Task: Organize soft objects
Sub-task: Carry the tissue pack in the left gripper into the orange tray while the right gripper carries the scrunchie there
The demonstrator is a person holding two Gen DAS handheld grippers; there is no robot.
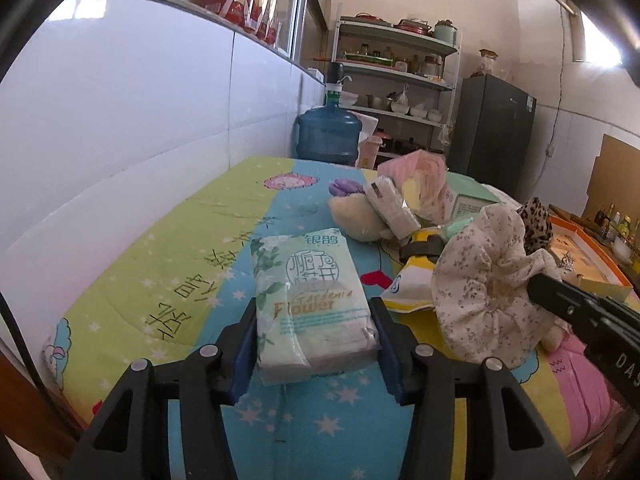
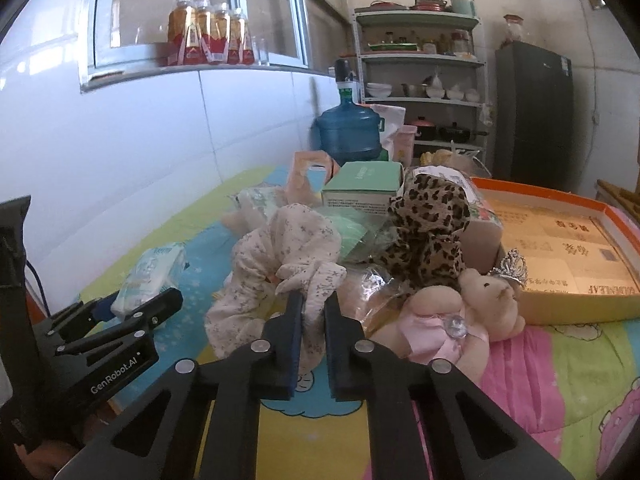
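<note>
Left tool (image 1: pixel 316 320): half open, both pads pressed on the sides of 1 tissue pack (image 1: pixel 310 300), which juts forward above the quilt (image 1: pixel 120 264). Grip taken near the pack's rear end only; most of the pack overhangs in front. Soft wrapper likely to buckle or slide out under a quick swing.

Right tool (image 2: pixel 314 312): pinched almost fully together on a fold of the floral cloth (image 2: pixel 280 252). Only a thin gather caught between the pads; remainder hangs loose in a bundle over the quilt. Possible slip of the fold if pulled hard. Hanging part close to the crinkled plastic wrap (image 2: pixel 376 284) and the leopard cloth (image 2: pixel 428 232); snagging or dragging either one judged likely on a lift toward the right.

Teddy bear (image 2: pixel 452 312) with a small crown (image 2: pixel 510 268) lying just beside the right tool; a sideways sweep could knock it or catch the crown.

Orange tray (image 2: pixel 616 216) to the far right, seemingly the only open container, though whether it is the destination cannot be told.

Both tools close together over the pile; collision between them or tangling of the cloth with the left tool a further hazard.
</note>
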